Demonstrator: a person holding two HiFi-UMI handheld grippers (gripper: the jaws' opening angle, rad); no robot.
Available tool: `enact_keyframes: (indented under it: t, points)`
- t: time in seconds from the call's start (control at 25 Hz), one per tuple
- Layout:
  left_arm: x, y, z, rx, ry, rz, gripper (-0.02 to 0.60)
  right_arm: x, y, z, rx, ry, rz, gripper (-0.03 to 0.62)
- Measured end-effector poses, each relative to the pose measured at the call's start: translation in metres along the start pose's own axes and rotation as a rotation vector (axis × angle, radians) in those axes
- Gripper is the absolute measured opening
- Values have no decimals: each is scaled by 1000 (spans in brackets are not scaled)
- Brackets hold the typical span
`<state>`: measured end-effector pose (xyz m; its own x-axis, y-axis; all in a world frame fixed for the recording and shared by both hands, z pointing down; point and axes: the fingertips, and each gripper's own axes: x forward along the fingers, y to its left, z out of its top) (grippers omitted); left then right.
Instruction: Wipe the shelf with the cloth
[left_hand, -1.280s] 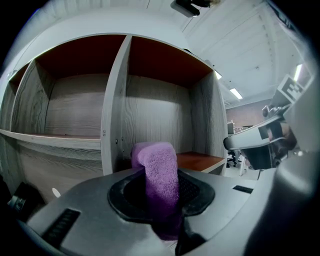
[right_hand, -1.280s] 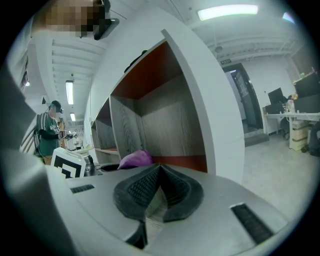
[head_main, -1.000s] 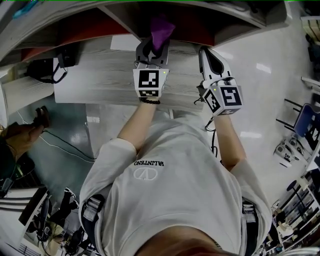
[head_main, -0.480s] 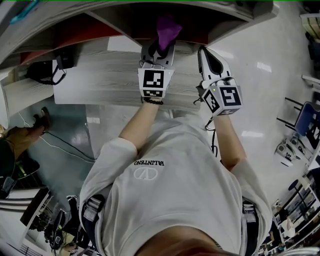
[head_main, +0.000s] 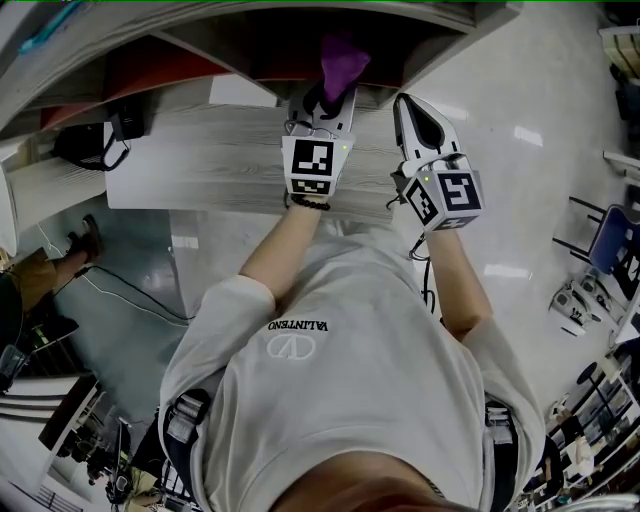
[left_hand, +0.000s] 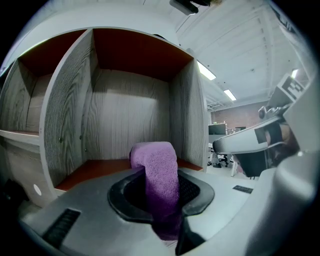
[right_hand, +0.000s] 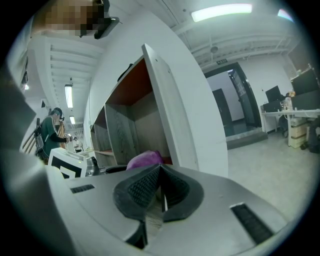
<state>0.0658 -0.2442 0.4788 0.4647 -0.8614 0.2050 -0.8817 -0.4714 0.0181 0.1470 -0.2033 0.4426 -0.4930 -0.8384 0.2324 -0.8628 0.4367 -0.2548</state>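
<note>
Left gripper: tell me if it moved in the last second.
Yes. The left gripper, shut on the purple cloth, has slid rightward along the wood-grain board, closer to the right gripper.

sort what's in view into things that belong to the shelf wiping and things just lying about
Part of the job:
- purple cloth, pinched in the left gripper
- shelf compartment straight ahead of it

Not in use:
- right gripper, shut and empty, beside the shelf
- black device with cables, on the wooden surface
- white sheet on that surface
</note>
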Motion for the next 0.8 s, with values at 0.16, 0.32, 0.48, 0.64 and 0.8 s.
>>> enact_keyframes:
  t: [0.16,0.32,0.48,0.64,0.8]
  points:
    - [3,-10,2,3,1,0,97,-5,-4,3,0,-3,8,-2]
    - [6,-17,2,7,3,-8,97,-6,-6,3,-1,-3,15,-2]
    - [11,-26,2,11,5,-21,97,-10,-10,2,-2,-2,15,-2]
    - [13,-33,2,11,5,-20,97,-14,-14,1,-1,0,14,-2]
    - [17,-42,3,19,4,-29,97,-19,-19,1,-1,-2,12,-2]
